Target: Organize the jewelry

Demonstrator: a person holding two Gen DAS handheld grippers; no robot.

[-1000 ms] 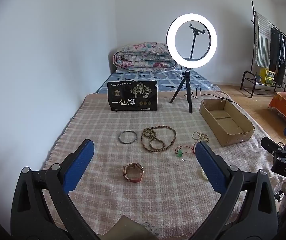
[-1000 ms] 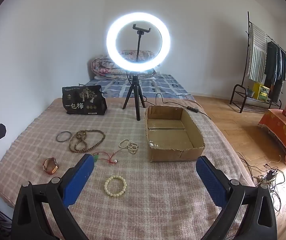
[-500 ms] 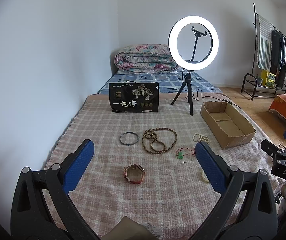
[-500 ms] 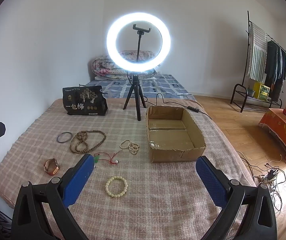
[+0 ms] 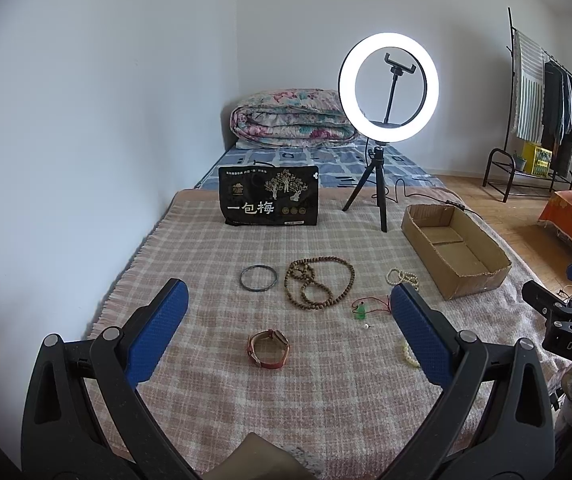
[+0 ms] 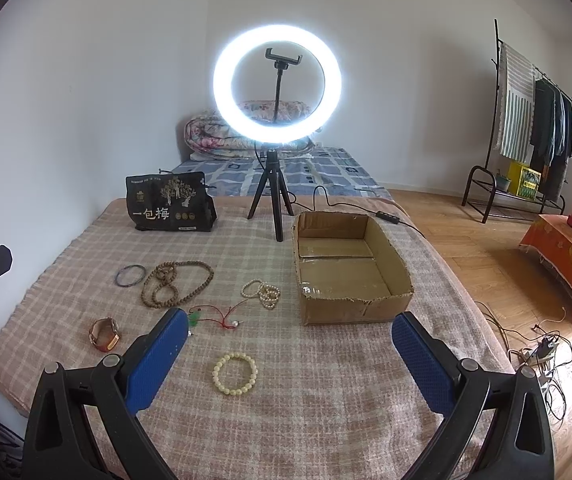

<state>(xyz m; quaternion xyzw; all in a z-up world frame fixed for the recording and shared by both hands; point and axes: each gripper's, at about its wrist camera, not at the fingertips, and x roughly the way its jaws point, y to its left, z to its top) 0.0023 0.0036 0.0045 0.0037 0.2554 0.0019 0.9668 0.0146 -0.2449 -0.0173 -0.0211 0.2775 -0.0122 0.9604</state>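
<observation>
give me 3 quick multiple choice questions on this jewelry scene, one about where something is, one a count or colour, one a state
1. Where does the cream bead bracelet lie?
A. in the box
B. on the blanket, nearest the right claw
C. against the black bag

2. How many jewelry pieces lie on the blanket?
A. three
B. six
C. nine

3. What state is the cardboard box in?
A. open and empty
B. taped shut
C. full of beads

Answers: 1 B, it lies just ahead of the right claw. 2 B: bangle, long bead necklace, pearl strand, red cord pendant, watch, cream bracelet. 3 A, its bare floor shows.
</observation>
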